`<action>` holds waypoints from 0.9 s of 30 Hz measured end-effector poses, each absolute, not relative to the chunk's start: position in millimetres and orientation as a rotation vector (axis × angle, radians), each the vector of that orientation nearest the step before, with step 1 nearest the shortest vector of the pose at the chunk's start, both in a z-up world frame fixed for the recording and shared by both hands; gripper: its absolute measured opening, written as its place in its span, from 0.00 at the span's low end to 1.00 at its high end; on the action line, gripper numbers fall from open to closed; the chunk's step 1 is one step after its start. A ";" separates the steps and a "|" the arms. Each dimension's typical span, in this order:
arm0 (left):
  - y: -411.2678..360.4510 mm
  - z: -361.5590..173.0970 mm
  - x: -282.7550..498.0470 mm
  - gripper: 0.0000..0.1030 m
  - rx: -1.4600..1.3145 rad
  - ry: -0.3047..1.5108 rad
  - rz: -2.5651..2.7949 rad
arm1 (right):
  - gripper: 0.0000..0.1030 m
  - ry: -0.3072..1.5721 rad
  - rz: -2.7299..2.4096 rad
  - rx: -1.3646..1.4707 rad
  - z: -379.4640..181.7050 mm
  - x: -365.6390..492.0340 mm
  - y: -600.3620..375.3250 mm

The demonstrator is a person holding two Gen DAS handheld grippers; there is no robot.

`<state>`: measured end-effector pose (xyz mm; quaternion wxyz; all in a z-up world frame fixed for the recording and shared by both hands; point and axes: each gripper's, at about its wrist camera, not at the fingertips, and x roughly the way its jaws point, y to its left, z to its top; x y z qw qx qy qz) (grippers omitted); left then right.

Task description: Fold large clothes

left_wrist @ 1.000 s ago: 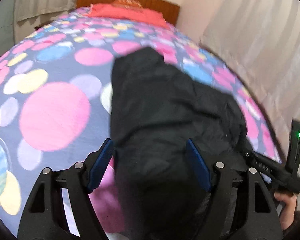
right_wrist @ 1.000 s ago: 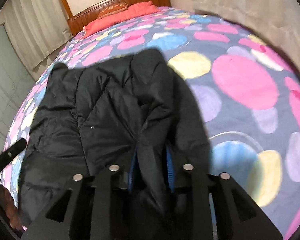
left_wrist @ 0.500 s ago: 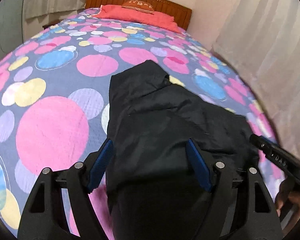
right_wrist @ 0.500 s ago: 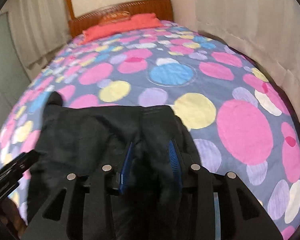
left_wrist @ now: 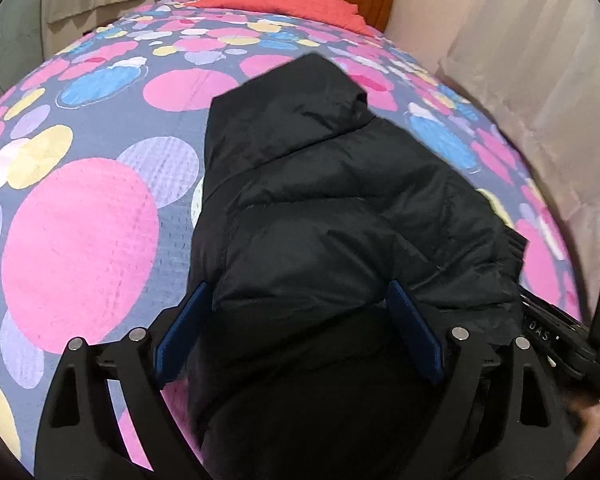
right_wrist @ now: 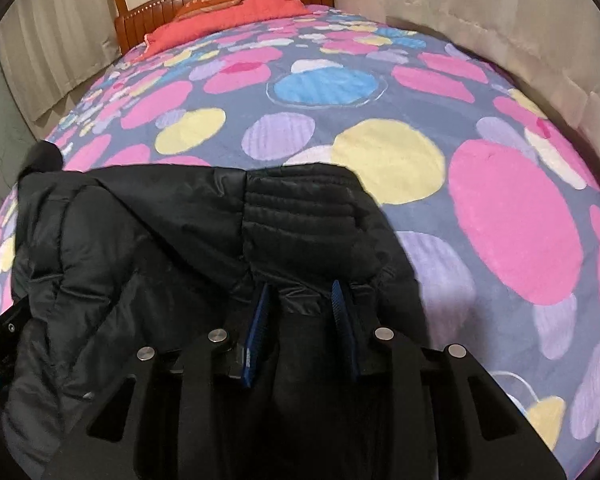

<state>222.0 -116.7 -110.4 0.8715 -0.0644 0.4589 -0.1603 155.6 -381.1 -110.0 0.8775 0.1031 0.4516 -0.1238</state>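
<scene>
Bedspread (left_wrist: 80, 240) carries a black puffer jacket (left_wrist: 340, 220) near its foot edge, long axis across the bed, lower part hidden behind both tools. Left gripper (left_wrist: 300, 328), jaws just widened, straddles a fold; whether its pads press is unclear. Right gripper (right_wrist: 300, 320) pinches jacket fabric.

left gripper (left_wrist: 298, 332): black frame, blue ribbed pads, silver screws | right gripper (right_wrist: 302, 332): same black frame, blue pads (right_wrist: 259, 334), silver screws, white "DAS" lettering, green light on its body
</scene>
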 end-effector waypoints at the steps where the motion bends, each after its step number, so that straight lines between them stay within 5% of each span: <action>1: -110.9 -104.5 216.7 0.86 -0.146 0.958 -0.342 | 0.33 0.933 -0.261 0.219 -101.1 149.1 -380.8; 11: -68.9 -64.6 119.6 0.86 -0.227 0.834 -0.391 | 0.36 0.800 -0.141 0.196 -36.6 35.1 -342.3; 27: -102.4 -127.1 117.8 0.87 -0.136 0.939 -0.414 | 0.36 0.928 -0.166 0.201 -119.3 31.1 -337.2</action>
